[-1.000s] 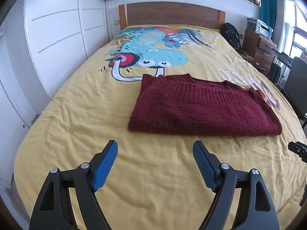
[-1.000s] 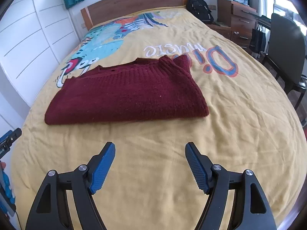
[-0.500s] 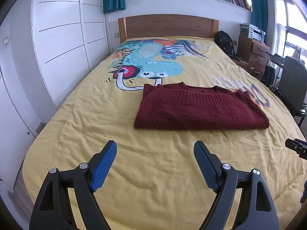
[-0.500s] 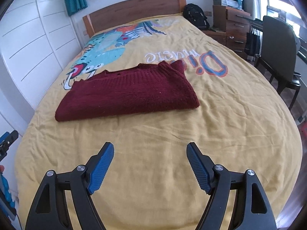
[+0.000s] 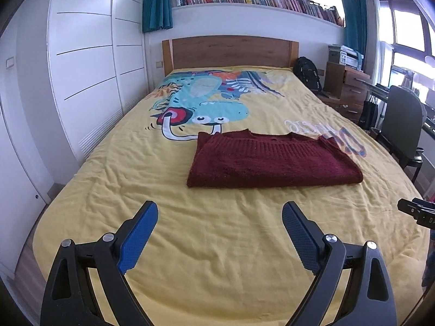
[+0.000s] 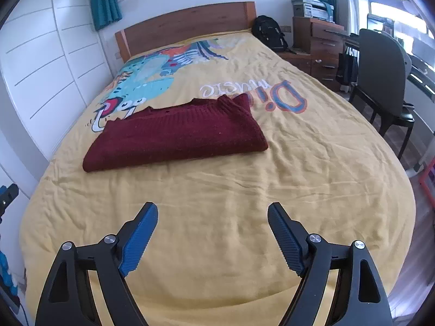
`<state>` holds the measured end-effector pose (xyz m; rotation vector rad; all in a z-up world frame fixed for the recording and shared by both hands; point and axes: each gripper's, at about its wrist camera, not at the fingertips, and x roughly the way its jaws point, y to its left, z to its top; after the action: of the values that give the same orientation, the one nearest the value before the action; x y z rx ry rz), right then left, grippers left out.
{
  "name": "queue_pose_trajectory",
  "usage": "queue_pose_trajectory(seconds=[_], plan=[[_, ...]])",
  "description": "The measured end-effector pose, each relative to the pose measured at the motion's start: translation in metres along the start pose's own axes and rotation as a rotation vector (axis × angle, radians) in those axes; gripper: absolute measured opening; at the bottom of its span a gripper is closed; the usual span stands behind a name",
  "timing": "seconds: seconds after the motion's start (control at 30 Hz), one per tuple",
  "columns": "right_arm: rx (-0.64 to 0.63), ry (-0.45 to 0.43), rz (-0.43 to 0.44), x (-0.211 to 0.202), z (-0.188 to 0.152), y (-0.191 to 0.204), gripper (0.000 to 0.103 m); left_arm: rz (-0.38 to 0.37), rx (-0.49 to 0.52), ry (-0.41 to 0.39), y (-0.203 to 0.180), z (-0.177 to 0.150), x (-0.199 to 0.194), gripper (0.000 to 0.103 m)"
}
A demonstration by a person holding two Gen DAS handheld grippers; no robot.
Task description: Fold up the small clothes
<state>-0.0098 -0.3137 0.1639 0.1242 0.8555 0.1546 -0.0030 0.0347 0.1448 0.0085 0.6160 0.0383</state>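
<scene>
A yellow bed [image 5: 217, 244] with a dinosaur print fills both views. A folded maroon sweater [image 5: 272, 160] lies flat near its middle. The left gripper [image 5: 219, 216] and right gripper [image 6: 212, 217] hang above the bed's near end, well apart from the sweater, jaws spread wide, holding nothing.

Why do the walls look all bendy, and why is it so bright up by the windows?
Left wrist view: the fisheye lens bows the wardrobe lines, and daylight washes out the windows. Right wrist view: the bed edges curve, the corners go black, and the sweater stays sharp with soft shadows.
</scene>
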Motion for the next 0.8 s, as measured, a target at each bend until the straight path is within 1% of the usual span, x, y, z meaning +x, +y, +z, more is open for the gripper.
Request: queue_pose_trajectory(seconds=[0.07, 0.2, 0.23, 0.33, 0.47, 0.6, 0.8], plan=[[0.003, -0.006, -0.006, -0.003, -0.001, -0.001, 0.088, -0.002, -0.003, -0.004, 0.001, 0.000, -0.003, 0.090], [0.006, -0.017, -0.014, -0.005, -0.003, -0.003, 0.101, -0.014, -0.013, 0.000, 0.003, -0.001, -0.005, 0.090], [0.007, -0.017, -0.015, -0.004, -0.003, -0.004, 0.102, -0.013, -0.015, 0.002, 0.003, -0.001, -0.004, 0.090], [0.017, -0.007, -0.020, 0.003, -0.003, -0.007, 0.102, -0.013, -0.022, 0.017, 0.007, -0.001, 0.001, 0.090], [0.029, 0.015, -0.017, 0.020, -0.001, -0.013, 0.102, 0.010, -0.035, 0.037, 0.011, -0.002, 0.014, 0.090], [0.043, 0.038, -0.018, 0.039, 0.003, -0.021, 0.102, 0.016, -0.038, 0.076, 0.014, 0.000, 0.034, 0.090], [0.049, 0.083, -0.037, 0.075, 0.006, -0.035, 0.102, 0.019, -0.049, 0.140, 0.017, 0.005, 0.075, 0.090]])
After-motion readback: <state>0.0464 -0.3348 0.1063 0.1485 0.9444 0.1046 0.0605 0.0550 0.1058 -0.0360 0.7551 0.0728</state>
